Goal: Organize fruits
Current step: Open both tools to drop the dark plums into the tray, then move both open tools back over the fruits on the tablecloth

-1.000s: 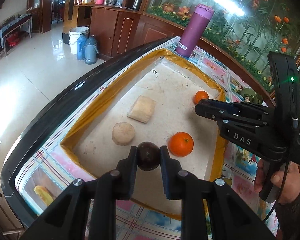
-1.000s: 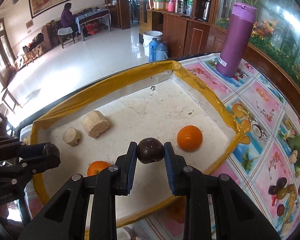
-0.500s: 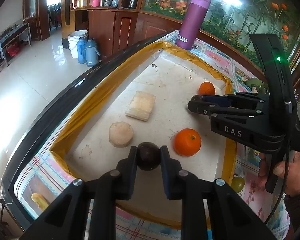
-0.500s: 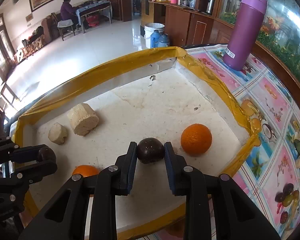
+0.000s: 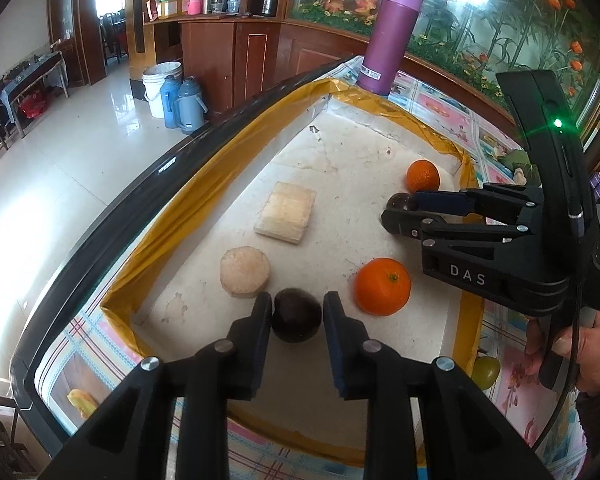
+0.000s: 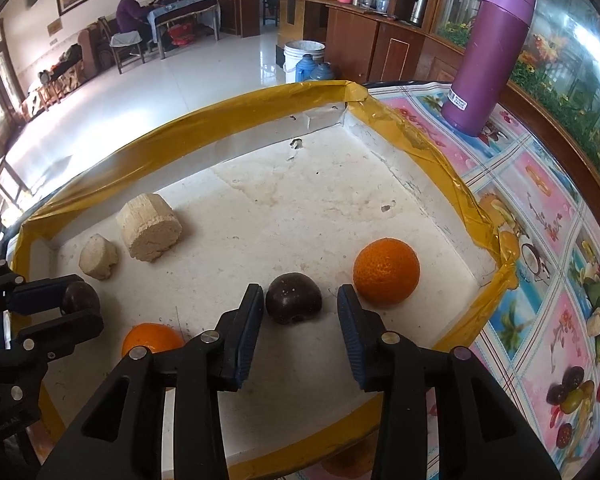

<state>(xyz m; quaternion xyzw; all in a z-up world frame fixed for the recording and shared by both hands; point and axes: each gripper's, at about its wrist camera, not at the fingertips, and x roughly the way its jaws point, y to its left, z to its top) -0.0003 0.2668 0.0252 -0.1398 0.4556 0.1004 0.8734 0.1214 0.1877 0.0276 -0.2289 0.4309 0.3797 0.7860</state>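
"DAS" on my right gripper (image 5: 396,212), both my grippers' jaws opening off their dark fruits (image 6: 293,298) in the tray (image 6: 260,100)

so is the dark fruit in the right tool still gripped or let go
Let go: the right tool is opening, with gaps between both pads and the dark fruit, which sits on the tray floor.

The left gripper (image 5: 297,312) hung over a shallow white tray (image 5: 364,148) edged in yellow tape, its jaws opening with a dark round fruit (image 5: 297,315) resting on the tray floor between them. Just to the right sat an orange (image 5: 382,286); a second orange (image 5: 423,176) lay farther back. The right gripper (image 5: 396,210), held in a hand (image 5: 576,348), reached in from the right with another dark fruit (image 5: 400,201) at its tips. A round pale block (image 5: 245,270) and a flat pale block (image 5: 287,212) lay near the middle. A purple bottle (image 5: 390,38) stood beyond the tray.
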